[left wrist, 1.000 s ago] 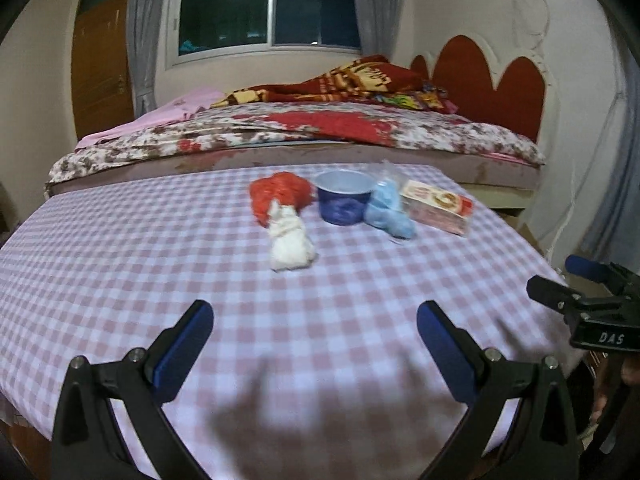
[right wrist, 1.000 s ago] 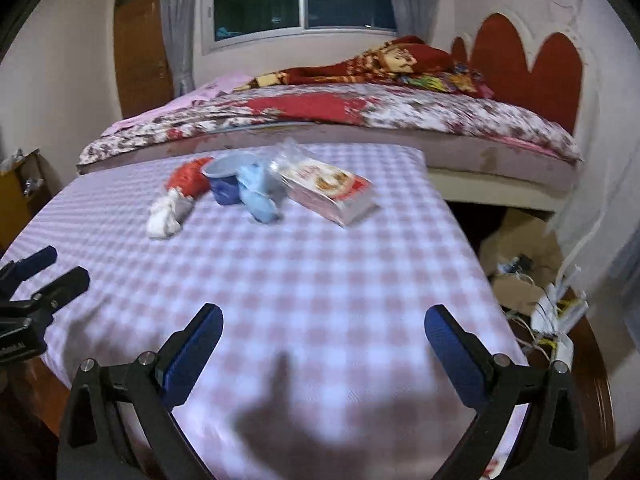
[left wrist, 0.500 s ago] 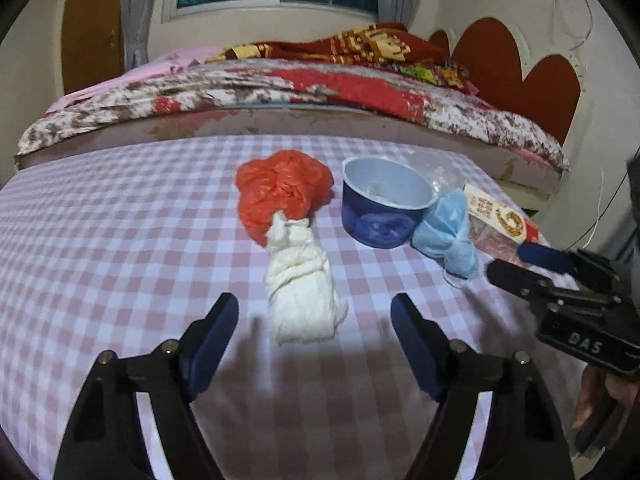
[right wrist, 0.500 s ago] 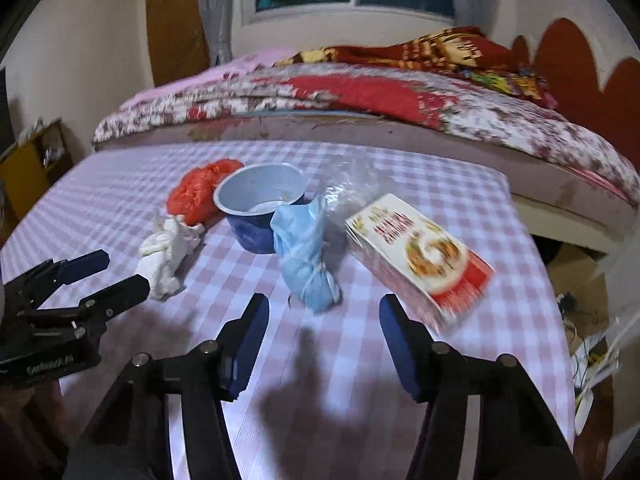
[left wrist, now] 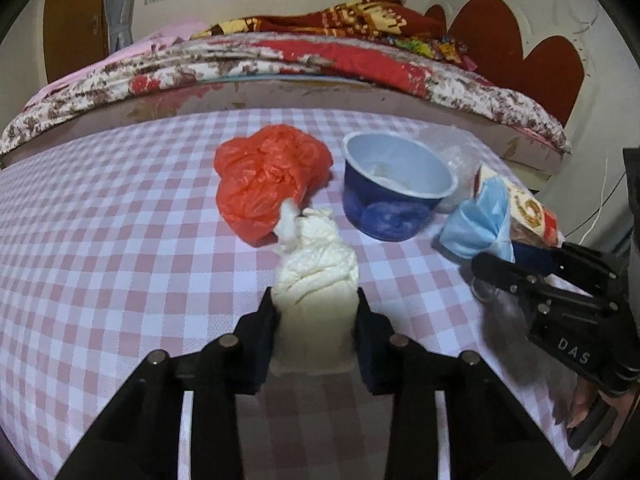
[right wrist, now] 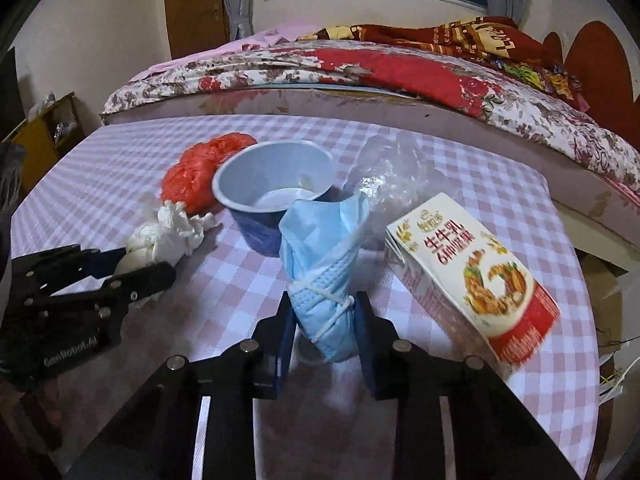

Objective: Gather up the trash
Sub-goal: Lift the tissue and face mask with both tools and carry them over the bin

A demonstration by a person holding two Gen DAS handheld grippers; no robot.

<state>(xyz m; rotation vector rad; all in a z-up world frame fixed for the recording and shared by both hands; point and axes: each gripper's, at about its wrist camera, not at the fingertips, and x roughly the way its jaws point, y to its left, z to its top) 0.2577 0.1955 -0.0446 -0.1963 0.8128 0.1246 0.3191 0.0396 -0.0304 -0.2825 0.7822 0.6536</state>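
On the pink checked tablecloth (left wrist: 100,240) lies a twisted white tissue wad (left wrist: 316,272). My left gripper (left wrist: 316,308) is closing its jaws on the wad's near end, and both pads press its sides. A rolled blue face mask (right wrist: 320,248) tied with its own string stands between the pads of my right gripper (right wrist: 325,312), whose jaws are also closing and squeeze it. In the left wrist view the right gripper (left wrist: 500,256) shows at the right edge with the mask (left wrist: 480,224).
A crumpled red plastic bag (left wrist: 268,176) touches the wad's far end. A blue paper cup (left wrist: 394,196) stands beside it, with a clear plastic bag (right wrist: 396,168) behind. A milk carton (right wrist: 472,276) lies at the table's right side. A bed (left wrist: 320,60) runs behind the table.
Both grippers moved forward over the table and tipped down. Their jaws went from wide open to pressed on the white wad and the blue mask.
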